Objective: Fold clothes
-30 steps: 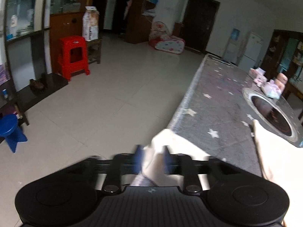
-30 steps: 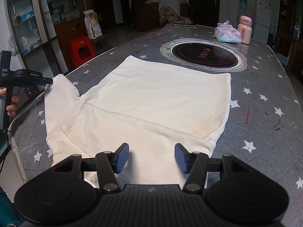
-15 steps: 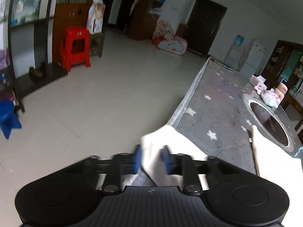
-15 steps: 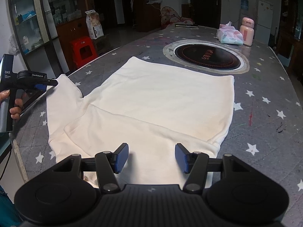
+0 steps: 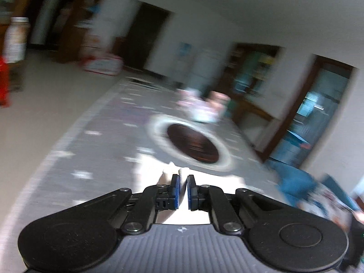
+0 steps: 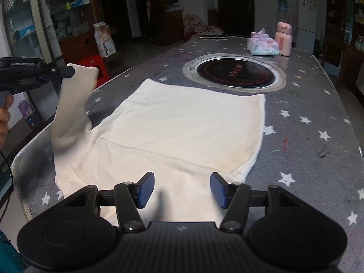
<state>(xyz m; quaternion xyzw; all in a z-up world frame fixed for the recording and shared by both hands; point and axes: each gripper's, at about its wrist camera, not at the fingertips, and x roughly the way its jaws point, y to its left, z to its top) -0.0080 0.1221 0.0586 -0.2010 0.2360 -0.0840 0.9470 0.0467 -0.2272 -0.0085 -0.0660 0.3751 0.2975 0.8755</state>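
Left wrist view, much blurred: left gripper (image 5: 182, 187) pinching the cuff of the sleeve (image 5: 168, 173), pads pressed nearly together on the thin cloth.

Right wrist view: cream shirt (image 6: 182, 125) spread flat on the starred table (image 6: 318, 159); sleeve (image 6: 72, 100) lifted off the table at the left, hanging from the left gripper (image 6: 70, 71). Right gripper (image 6: 182, 187) half spread, hovering over the near edge, holding nothing. Probably light, soft and limp; best taken at hems or cuffs.
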